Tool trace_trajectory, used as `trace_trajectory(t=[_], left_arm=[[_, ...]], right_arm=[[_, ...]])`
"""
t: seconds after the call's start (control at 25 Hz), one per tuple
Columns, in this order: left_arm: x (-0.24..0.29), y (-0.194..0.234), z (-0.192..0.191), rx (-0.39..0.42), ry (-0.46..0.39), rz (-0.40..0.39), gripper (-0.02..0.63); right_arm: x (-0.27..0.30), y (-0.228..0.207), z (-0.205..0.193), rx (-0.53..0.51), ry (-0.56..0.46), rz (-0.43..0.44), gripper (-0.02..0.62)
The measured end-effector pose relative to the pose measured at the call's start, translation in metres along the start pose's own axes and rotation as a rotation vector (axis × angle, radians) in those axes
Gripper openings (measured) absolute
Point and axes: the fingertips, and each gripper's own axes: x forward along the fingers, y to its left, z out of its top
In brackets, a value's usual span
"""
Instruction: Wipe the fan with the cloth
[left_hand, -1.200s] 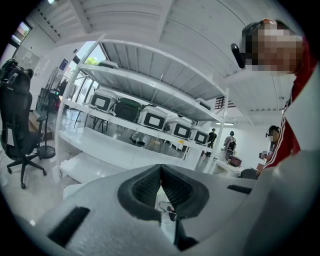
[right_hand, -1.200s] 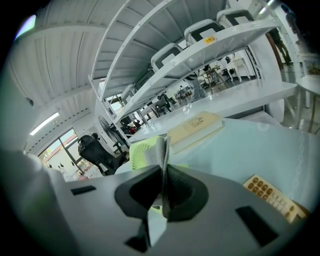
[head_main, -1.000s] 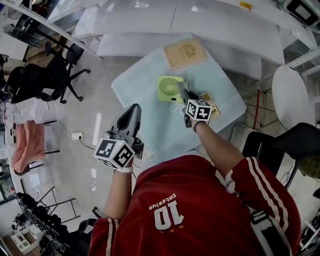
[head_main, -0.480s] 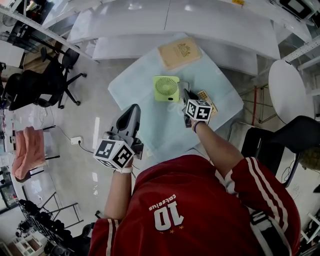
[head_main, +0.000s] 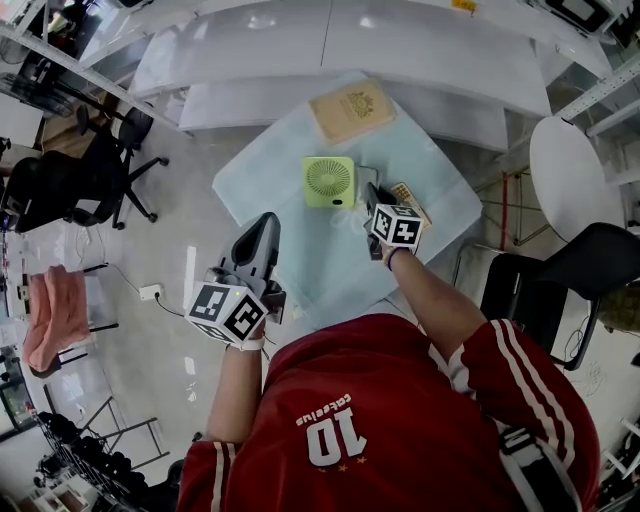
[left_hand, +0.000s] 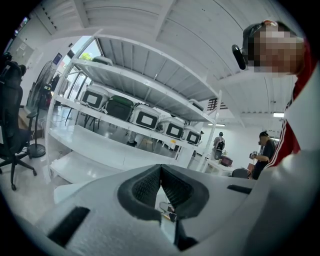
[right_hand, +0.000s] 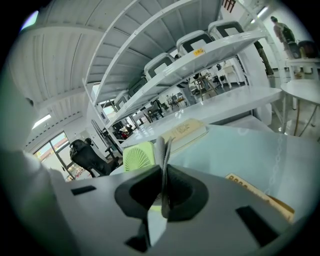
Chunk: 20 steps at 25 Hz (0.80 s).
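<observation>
A small green square fan (head_main: 329, 181) stands on the pale blue table (head_main: 300, 255), just left of and beyond my right gripper (head_main: 371, 192). In the right gripper view the fan (right_hand: 137, 156) shows left of the jaws. My right gripper (right_hand: 164, 170) is shut on a thin grey cloth (right_hand: 163, 148) that sticks up between its pads. My left gripper (head_main: 267, 222) hangs over the table's near left edge, well short of the fan. In its own view the left gripper (left_hand: 160, 167) is shut, with the pads meeting and nothing between them.
A tan book (head_main: 351, 108) lies at the table's far side. A tan patterned card (head_main: 409, 194) lies right of my right gripper. White shelving (head_main: 330, 40) runs behind the table, black office chairs (head_main: 60, 180) stand at the left, and a round white table (head_main: 570, 170) at the right.
The head view has drifted a little, shifting the table leftward in the picture. Both grippers stay about where they were, and the right one still holds the cloth.
</observation>
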Motion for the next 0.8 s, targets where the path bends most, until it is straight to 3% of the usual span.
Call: trace_trajectory(t=[0.8], left_arm=[[-0.024, 0.009, 0.000, -0.010, 0.008, -0.016, 0.003]], right_arm=[[-0.013, 0.027, -0.023, -0.003, 0.005, -0.006, 0.011]])
